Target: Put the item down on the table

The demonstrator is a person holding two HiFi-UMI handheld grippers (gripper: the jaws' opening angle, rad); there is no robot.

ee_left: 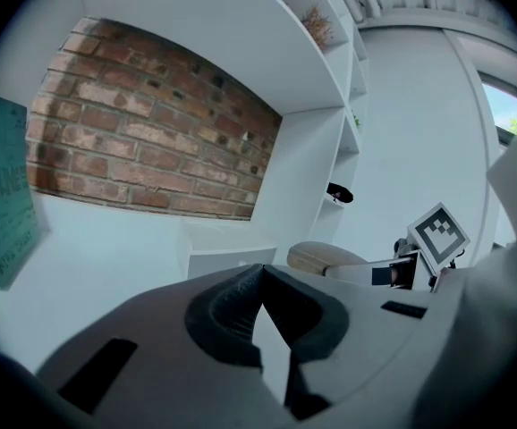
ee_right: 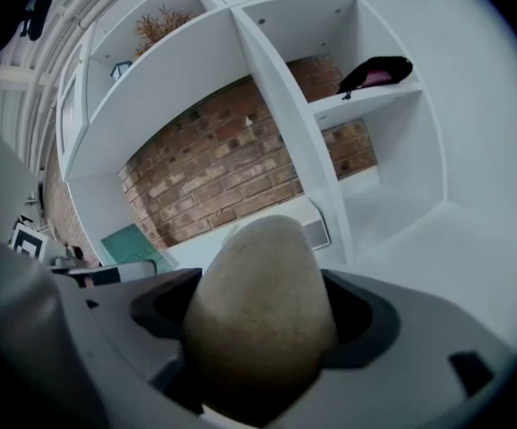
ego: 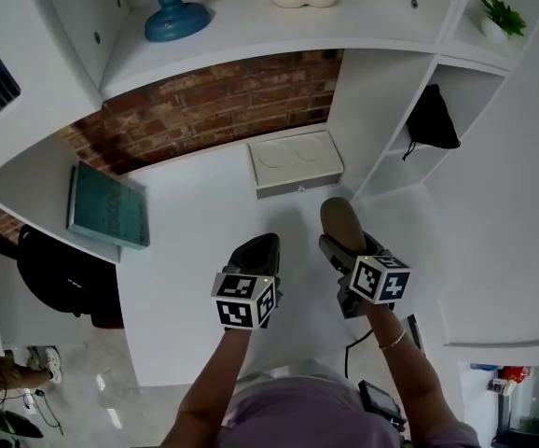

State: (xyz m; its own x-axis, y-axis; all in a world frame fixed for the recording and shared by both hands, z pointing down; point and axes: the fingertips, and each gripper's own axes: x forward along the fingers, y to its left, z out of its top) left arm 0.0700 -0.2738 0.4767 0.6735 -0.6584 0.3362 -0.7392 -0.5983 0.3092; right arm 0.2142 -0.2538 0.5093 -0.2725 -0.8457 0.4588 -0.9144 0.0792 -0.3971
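Note:
A tan, egg-shaped potato (ego: 340, 222) (ee_right: 260, 311) sticks out from my right gripper (ego: 342, 246) (ee_right: 260, 329), whose jaws are shut on it, above the white table (ego: 195, 241). In the left gripper view the potato (ee_left: 326, 257) shows at the right, beside the right gripper's marker cube (ee_left: 437, 232). My left gripper (ego: 255, 253) (ee_left: 260, 307) hovers to the left of it, jaws closed together with nothing between them.
A white box (ego: 296, 163) with two round recesses stands at the back of the table against the brick wall (ego: 204, 110). A teal book (ego: 108, 207) leans at the left. A black cap (ego: 433, 119) lies on a right shelf; a blue stand (ego: 173, 12) is on top.

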